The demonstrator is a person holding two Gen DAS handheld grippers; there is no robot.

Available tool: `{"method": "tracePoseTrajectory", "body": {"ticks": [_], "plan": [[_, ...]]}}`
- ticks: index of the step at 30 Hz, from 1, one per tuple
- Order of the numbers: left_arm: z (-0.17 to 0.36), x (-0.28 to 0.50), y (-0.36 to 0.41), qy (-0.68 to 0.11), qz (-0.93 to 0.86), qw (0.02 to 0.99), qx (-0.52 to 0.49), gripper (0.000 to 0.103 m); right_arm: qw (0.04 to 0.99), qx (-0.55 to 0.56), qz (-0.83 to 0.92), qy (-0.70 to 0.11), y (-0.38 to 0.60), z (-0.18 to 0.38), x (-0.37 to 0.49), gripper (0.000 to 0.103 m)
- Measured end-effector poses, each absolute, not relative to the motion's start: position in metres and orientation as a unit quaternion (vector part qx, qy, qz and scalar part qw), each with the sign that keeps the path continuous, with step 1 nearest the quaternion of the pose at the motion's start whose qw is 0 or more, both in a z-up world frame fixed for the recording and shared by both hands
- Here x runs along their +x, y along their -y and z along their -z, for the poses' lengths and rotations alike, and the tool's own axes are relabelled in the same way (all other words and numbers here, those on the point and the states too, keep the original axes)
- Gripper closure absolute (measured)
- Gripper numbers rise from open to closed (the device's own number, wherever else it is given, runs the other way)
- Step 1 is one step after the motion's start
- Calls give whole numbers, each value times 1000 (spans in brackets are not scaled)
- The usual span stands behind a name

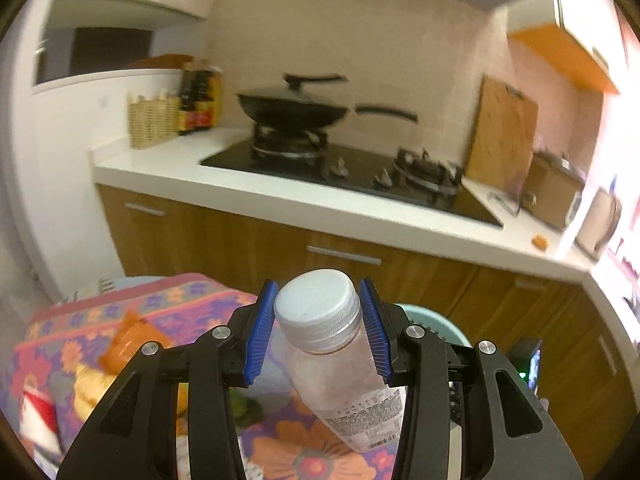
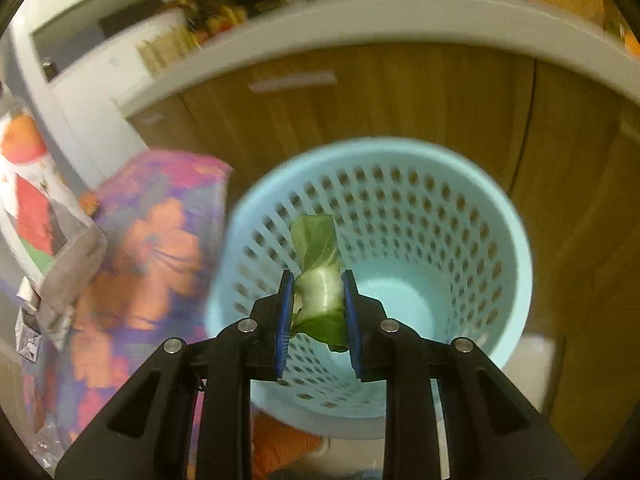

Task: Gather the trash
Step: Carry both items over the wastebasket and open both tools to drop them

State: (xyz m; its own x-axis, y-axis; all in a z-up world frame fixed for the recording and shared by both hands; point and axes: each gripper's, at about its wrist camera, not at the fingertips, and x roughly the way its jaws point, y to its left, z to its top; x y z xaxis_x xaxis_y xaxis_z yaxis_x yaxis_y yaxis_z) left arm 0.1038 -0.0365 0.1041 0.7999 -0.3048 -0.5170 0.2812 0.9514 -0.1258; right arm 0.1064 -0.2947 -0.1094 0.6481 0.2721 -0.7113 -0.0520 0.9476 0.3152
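My left gripper (image 1: pixel 318 330) is shut on a clear plastic bottle (image 1: pixel 340 376) with a white cap, held near its neck above the flowered tablecloth (image 1: pixel 192 304). My right gripper (image 2: pixel 316 314) is shut on a green vegetable leaf (image 2: pixel 318 276) and holds it over the open mouth of a light blue perforated trash basket (image 2: pixel 420 216). The basket's rim also shows in the left wrist view (image 1: pixel 432 316), just behind the left gripper. On the cloth lie an orange snack wrapper (image 1: pixel 128 340), a red and white package (image 1: pixel 38 416) and a green scrap (image 1: pixel 244 408).
A kitchen counter (image 1: pixel 280 196) with a hob, a black wok (image 1: pixel 292 110), a wicker basket (image 1: pixel 154 120) and a cutting board (image 1: pixel 502 136) runs behind, over wooden cabinets (image 1: pixel 340 252). A red and white carton (image 2: pixel 32 200) sits at the table's left.
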Motion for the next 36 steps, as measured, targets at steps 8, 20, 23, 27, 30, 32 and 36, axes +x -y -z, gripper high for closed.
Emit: {"method": "tracePoseTrajectory", "body": {"ticks": [8, 20, 23, 27, 30, 32, 36], "plan": [[-74, 149, 112, -313, 183, 931, 46, 63, 846, 142, -97, -505, 293, 163, 144, 77], [6, 190, 185, -416, 204, 876, 137, 62, 861, 157, -91, -475, 329, 149, 114, 51], [31, 191, 201, -439, 198, 860, 168, 62, 860, 183, -87, -468, 347, 147, 102, 51], [61, 193, 215, -490, 183, 827, 206, 61, 858, 215, -96, -456, 364, 139, 94, 51], [63, 189, 217, -487, 178, 826, 221, 53, 864, 209, -84, -451, 369, 131, 87, 51], [58, 187, 215, -478, 177, 831, 222, 51, 864, 213, -83, -449, 371, 129, 85, 51], [42, 187, 210, -469, 173, 840, 210, 51, 866, 212, -81, -446, 375, 123, 84, 51]]}}
